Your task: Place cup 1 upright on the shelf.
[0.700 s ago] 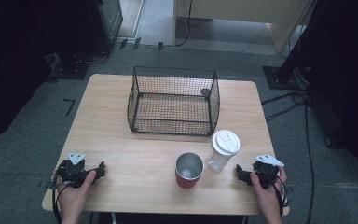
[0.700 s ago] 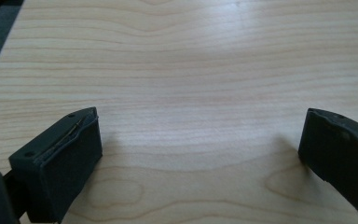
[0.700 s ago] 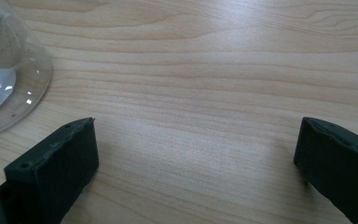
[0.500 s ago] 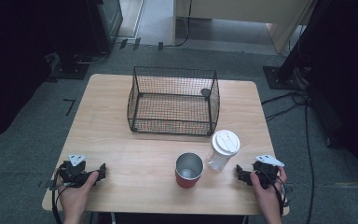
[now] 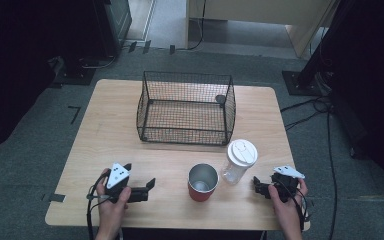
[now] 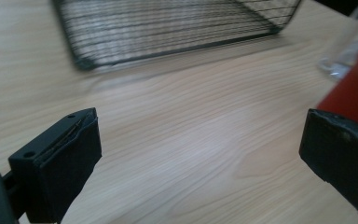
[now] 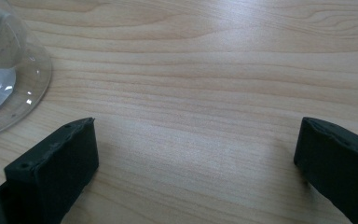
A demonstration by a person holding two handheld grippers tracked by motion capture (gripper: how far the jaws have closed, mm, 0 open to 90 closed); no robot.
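Note:
A red cup with a shiny metal inside stands upright near the table's front middle. Just right of it is a clear plastic jar with a white lid. Behind both sits a black wire basket. My left gripper lies left of the cup, jaws pointing at it, open and holding nothing. In the left gripper view the open left gripper frames bare wood, with the cup at the right jaw. My right gripper is open, right of the jar. The jar's base shows at top left of the right gripper view.
The wooden table has bare room to the left of the basket and along its front edge. A small dark round object sits at the basket's back right corner. Cables and dark stands lie on the floor beyond the table.
My left gripper has slid right along the front of the table toward the red cup. The right gripper, cup, jar and basket have stayed put.

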